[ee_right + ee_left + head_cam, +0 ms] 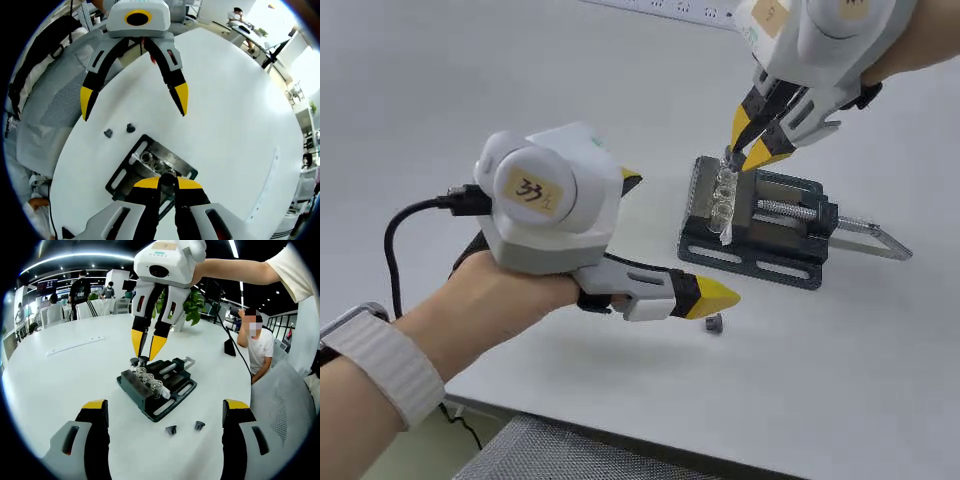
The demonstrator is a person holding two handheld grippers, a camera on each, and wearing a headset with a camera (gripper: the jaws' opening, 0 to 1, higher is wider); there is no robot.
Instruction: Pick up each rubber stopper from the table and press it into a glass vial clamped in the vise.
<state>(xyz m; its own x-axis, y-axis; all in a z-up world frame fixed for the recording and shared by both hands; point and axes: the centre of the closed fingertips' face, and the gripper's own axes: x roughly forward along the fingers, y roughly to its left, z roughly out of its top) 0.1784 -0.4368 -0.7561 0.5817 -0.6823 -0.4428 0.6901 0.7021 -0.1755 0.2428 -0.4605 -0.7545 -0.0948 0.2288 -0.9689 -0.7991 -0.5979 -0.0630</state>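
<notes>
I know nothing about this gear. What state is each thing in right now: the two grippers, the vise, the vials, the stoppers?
Vials: upright in a row, clamped, some unstoppered.
Vise: closed on them.
Right gripper: jaws shut on a stopper at that row's end.
Left gripper: jaws open, holding nothing.
Loose stoppers: two, lying on the table.

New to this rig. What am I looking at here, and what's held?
No robot: a person works two handheld two-jaw grippers. One picture comes from a headset camera; the two round ones come from cameras riding on each gripper. On the white table sits a black vise clamping a row of glass vials, with two loose rubber stoppers beside it. The right gripper is shut on a stopper above the vials. The left gripper hangs open, holding nothing.
</notes>
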